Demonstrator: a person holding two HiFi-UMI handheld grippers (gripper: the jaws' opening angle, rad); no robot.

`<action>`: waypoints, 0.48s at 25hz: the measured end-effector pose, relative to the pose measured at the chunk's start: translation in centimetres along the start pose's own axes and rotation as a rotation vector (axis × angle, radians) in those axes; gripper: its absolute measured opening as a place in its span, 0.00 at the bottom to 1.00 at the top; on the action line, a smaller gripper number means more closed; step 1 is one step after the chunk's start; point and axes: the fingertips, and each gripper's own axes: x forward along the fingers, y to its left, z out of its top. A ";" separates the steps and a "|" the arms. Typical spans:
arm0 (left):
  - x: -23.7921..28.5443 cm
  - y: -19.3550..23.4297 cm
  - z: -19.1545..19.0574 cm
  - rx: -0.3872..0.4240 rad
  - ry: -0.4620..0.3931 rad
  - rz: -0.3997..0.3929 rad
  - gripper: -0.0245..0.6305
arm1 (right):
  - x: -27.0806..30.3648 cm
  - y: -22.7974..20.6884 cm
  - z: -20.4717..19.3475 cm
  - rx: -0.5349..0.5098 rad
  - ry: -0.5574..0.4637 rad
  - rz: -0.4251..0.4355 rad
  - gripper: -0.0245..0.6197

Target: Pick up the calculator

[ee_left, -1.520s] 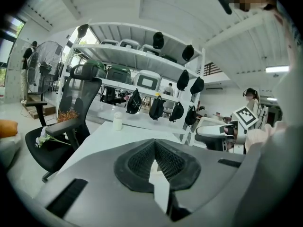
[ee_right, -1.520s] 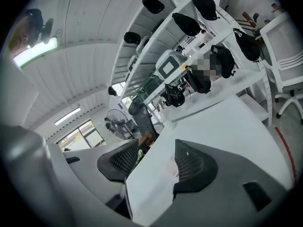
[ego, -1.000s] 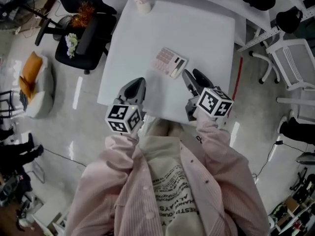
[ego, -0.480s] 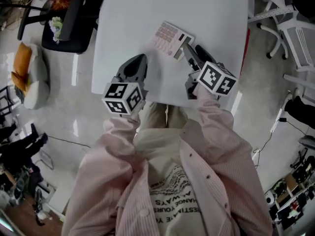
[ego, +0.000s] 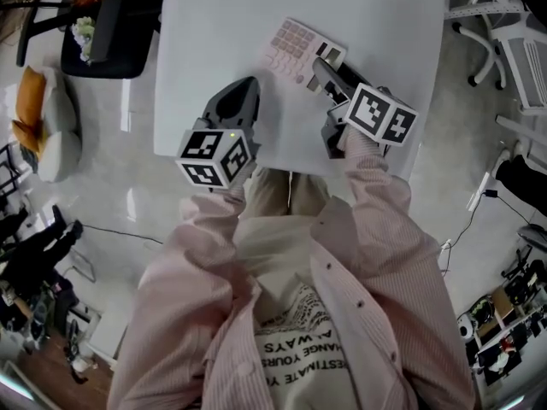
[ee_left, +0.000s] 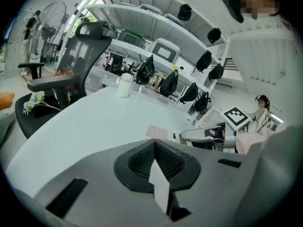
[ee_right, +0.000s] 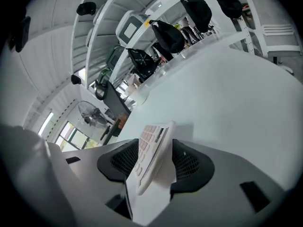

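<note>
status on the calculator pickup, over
Left hand-held gripper shut, empty. Right hand-held gripper jaws either side of the calculator, firm grip unconfirmed. Nothing in the way on the table.

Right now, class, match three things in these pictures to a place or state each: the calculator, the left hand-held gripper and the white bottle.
1. calculator
2. left hand-held gripper
3. white bottle

A. at the far edge of the table
B. jaws together, holding nothing
C. between the jaws of the right hand-held gripper

Pairs: 1-C, 2-B, 3-A
</note>
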 end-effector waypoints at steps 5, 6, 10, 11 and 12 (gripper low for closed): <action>0.1 0.5 0.1 -0.011 -0.004 0.011 0.04 | 0.8 0.2 -0.1 0.047 0.027 0.013 0.37; 0.0 0.6 0.2 -0.014 -0.006 0.013 0.04 | 0.9 0.2 0.0 0.059 0.028 0.013 0.37; 0.0 0.8 0.5 -0.019 -0.011 0.018 0.04 | 1.3 0.3 -0.1 0.088 0.050 0.021 0.37; 0.1 0.9 0.5 -0.020 -0.011 0.019 0.04 | 1.5 0.3 -0.2 0.096 0.058 0.026 0.37; 0.1 0.9 0.5 -0.021 -0.012 0.021 0.04 | 1.6 0.3 -0.3 0.107 0.064 0.029 0.37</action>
